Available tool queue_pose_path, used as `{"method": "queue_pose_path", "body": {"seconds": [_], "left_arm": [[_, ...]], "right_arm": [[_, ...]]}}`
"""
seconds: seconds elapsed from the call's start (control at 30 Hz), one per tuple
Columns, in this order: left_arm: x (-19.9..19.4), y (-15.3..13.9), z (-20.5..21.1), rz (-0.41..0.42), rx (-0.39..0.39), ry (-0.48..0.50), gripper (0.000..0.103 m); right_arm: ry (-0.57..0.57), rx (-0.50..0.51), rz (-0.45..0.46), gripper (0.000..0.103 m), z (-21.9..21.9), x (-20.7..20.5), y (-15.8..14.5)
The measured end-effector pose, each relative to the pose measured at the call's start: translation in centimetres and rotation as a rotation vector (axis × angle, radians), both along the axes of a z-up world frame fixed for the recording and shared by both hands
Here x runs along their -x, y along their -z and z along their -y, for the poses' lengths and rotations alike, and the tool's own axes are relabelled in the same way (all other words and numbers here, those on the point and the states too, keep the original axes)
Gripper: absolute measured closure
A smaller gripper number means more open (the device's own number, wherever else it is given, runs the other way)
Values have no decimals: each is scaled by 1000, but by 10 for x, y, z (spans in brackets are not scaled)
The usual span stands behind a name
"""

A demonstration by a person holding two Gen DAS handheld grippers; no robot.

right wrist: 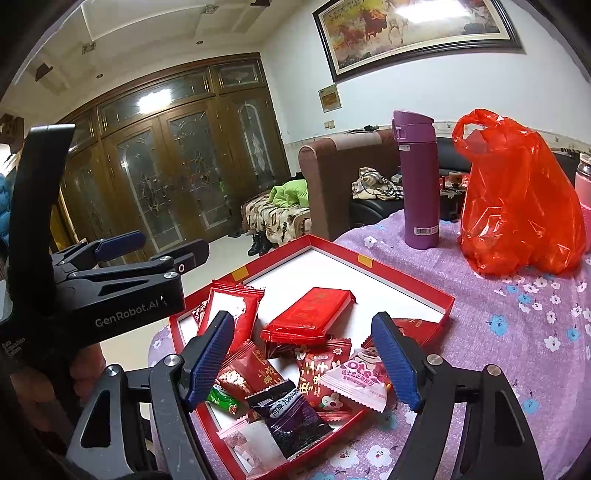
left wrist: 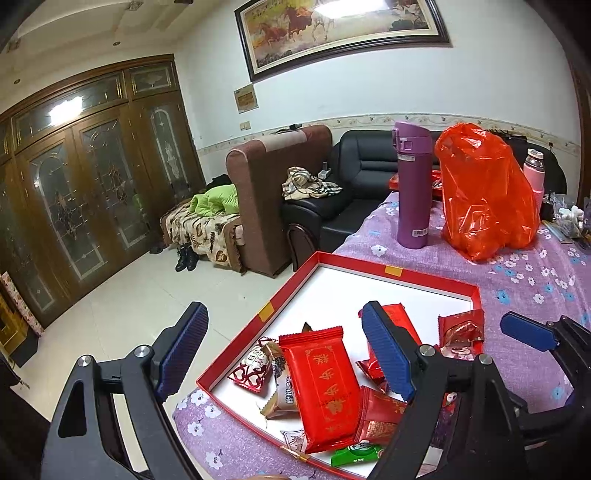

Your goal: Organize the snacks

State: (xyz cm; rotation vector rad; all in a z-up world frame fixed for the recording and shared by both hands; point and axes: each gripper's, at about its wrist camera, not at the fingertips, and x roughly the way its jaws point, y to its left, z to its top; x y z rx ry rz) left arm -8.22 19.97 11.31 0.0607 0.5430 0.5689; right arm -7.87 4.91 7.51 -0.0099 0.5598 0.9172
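Place: home living room
Signs ahead of the claw: brown armchair [left wrist: 275, 192], black sofa [left wrist: 354, 173], horse painting [left wrist: 343, 29], wooden glass-panelled doors [left wrist: 92, 192], flowered tablecloth [left wrist: 535, 280]

Table covered by a purple flowered cloth [right wrist: 517, 332], red shallow box [right wrist: 406, 275] of wrapped snacks set at its near edge, purple flask [right wrist: 419, 184] and orange plastic bag [right wrist: 517, 199] stood behind, pink bottle [left wrist: 534, 173] placed just beside the bag.

Bright indoor light, ceiling-lamp glare, fisheye-warped edges.
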Motion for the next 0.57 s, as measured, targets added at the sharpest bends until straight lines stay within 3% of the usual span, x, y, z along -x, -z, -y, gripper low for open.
{"method": "queue_pose_path", "body": {"seconds": [0.57], "left_arm": [[3, -6, 11, 43, -7, 53, 17]], "right_arm": [[6, 2, 4, 25, 1, -2, 1]]}}
